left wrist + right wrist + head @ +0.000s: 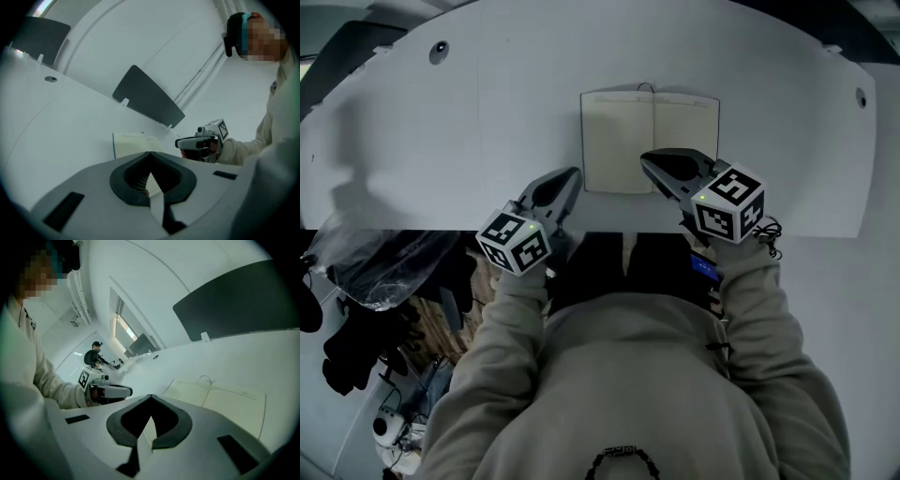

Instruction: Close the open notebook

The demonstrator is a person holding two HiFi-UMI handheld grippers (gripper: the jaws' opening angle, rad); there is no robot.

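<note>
A broad white table with a curved far edge (469,122) bears an open, cream-paged notebook (619,141), lying flat near its front edge. A small round grommet (439,51) sits far left.

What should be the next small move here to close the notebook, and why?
Probably open the right tongs and bring them to the right edge of the notebook. It lies open and flat on the table; these tongs hang shut and empty above its lower part.

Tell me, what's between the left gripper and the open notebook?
Nothing. In the head view, only a bare strip of white table separates the left gripper from the notebook.
</note>
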